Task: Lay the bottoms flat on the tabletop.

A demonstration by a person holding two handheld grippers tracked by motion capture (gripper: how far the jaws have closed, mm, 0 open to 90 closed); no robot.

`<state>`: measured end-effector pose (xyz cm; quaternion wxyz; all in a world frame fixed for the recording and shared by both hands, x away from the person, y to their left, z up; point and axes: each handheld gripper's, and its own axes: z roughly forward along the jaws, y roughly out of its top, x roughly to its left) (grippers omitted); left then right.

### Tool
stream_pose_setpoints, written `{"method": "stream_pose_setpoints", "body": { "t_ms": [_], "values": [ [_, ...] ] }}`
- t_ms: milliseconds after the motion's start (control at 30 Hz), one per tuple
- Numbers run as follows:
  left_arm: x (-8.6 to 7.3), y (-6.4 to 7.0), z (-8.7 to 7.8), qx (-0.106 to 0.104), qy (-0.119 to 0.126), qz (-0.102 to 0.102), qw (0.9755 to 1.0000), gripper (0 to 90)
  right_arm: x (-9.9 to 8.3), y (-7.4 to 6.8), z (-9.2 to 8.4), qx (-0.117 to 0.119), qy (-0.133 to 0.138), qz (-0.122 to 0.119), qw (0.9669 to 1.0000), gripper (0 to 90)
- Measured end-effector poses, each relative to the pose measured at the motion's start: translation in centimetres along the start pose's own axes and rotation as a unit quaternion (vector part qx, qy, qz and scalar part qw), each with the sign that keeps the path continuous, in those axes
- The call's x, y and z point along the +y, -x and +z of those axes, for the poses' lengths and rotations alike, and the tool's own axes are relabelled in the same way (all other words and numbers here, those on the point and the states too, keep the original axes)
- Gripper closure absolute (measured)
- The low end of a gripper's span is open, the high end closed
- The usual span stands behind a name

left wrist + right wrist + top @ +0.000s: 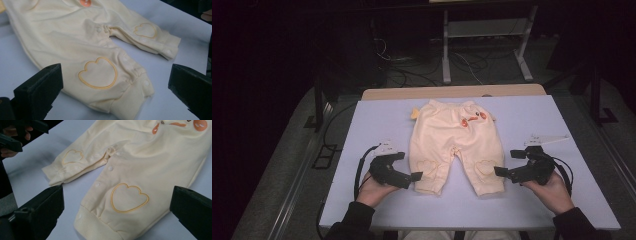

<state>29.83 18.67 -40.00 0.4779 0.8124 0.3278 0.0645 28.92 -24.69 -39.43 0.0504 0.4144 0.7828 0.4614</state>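
The room is dark, and a pale surface (pixel 377 125) holds small yellow baby pants (pixel 457 142) lying flat in its middle. In the high view, the left gripper (pixel 411 176) sits just beside one leg cuff and the right gripper (pixel 504 164) beside the other.

In the left gripper view, its jaws stand wide apart around a heart patch (pixel 98 73), holding nothing.

In the right gripper view, its jaws also stand apart, empty. No folding looks begun yet, I think.

Laboratory recording station: dark surroundings, pale table (pixel 377 125), loose floor cables (pixel 412 75) and a metal stand frame (pixel 484 45) beyond the grippers.
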Motion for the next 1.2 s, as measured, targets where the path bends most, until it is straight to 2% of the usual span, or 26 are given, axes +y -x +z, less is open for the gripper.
{"method": "stream_pose_setpoints", "body": {
  "t_ms": [133,300,433,700,933,1033,1200],
  "values": [
    [-0.8,-0.6,-1.1,0.010,0.026,-0.008,0.9996,0.0,-0.6,0.4,-0.4,-0.009,0.012,0.001,0.9999,0.0],
    [-1.6,-0.8,-2.1,0.023,0.036,-0.010,0.9990,0.0,-1.5,0.8,-1.0,-0.018,0.022,0.008,0.9996,0.0],
    [-2.3,-1.0,-2.8,0.032,0.042,-0.010,0.9986,0.0,-2.3,0.9,-1.3,-0.026,0.028,0.005,0.9993,0.0],
    [-3.6,-1.2,-4.2,0.051,0.068,-0.013,0.9962,0.0,-3.8,1.3,-1.9,-0.035,0.029,0.006,0.9989,0.0],
    [-4.7,-1.1,-4.4,0.046,0.062,-0.007,0.9970,0.0,-4.9,1.4,-1.8,-0.039,0.036,0.006,0.9986,0.0],
    [-4.7,-1.0,-4.3,0.043,0.060,-0.004,0.9973,0.0,-5.0,1.2,-1.6,-0.039,0.035,0.000,0.9986,0.0],
    [-4.7,-0.9,-4.0,0.040,0.057,0.000,0.9975,0.0,-5.2,1.4,-1.6,-0.042,0.047,-0.007,0.9980,0.0]
  ]
}}
